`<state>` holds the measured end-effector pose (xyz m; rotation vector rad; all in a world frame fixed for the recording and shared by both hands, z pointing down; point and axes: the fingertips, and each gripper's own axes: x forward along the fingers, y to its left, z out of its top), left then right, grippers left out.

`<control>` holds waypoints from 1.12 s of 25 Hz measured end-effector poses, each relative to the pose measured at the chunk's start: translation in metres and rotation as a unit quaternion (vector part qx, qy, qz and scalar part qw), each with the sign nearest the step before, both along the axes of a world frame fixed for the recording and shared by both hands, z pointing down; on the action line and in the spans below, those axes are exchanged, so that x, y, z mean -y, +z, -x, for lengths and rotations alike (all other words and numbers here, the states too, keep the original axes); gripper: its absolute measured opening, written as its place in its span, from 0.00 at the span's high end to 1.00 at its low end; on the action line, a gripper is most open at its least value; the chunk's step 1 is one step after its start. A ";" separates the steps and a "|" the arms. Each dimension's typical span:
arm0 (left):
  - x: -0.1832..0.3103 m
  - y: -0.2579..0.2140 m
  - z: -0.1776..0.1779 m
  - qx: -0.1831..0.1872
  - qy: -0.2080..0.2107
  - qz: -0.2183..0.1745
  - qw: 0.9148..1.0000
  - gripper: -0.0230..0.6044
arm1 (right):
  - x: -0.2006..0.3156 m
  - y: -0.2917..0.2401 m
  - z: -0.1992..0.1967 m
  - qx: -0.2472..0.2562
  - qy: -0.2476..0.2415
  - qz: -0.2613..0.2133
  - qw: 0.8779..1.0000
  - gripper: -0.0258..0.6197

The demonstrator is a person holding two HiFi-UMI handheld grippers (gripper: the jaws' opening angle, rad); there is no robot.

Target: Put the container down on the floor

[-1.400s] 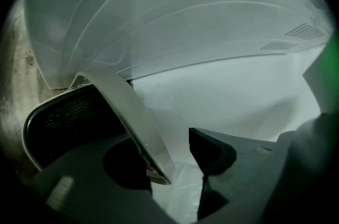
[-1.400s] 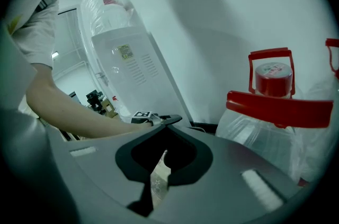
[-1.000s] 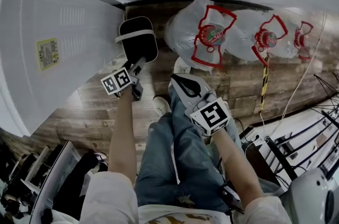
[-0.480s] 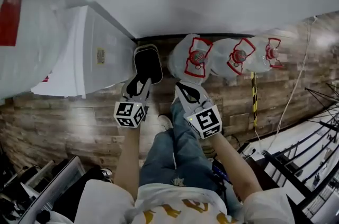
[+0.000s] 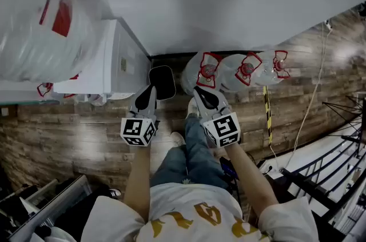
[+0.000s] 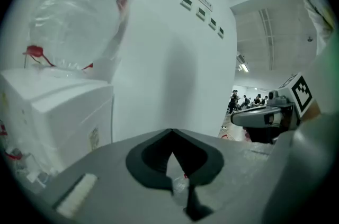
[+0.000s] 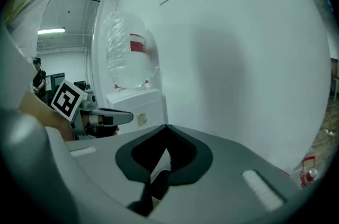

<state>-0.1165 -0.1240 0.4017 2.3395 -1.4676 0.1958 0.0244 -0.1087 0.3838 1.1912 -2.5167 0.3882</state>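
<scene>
Left gripper (image 5: 150,90) and right gripper (image 5: 198,91) both have jaws pressed together, empty; the bulky, plastic-wrapped container (image 5: 40,23) atop the dispenser (image 5: 117,60) could slip from so narrow a hold.

A plain white wall (image 5: 229,0) meets a dark wood-plank floor (image 5: 68,135); a white cabinet (image 5: 117,66) stands against the wall.

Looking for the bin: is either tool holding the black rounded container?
No, the black rounded container stands on the wooden floor beyond the left tool and right tool, both shut on nothing.
</scene>
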 end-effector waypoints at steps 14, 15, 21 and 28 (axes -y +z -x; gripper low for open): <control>-0.036 -0.140 0.005 0.019 -0.020 -0.078 0.997 0.96 | -0.030 -0.114 0.001 -0.005 -0.014 -0.069 0.998 0.92; -0.035 -0.145 0.006 0.013 -0.024 -0.080 0.996 0.96 | -0.029 -0.116 0.000 -0.003 -0.012 -0.070 0.997 0.92; -0.035 -0.157 0.007 -0.009 -0.040 -0.082 0.996 0.96 | -0.030 -0.127 -0.003 0.005 -0.009 -0.073 0.997 0.92; -0.031 -0.154 0.001 -0.016 -0.039 -0.079 0.996 0.96 | -0.026 -0.128 -0.014 0.010 0.000 -0.067 0.998 0.92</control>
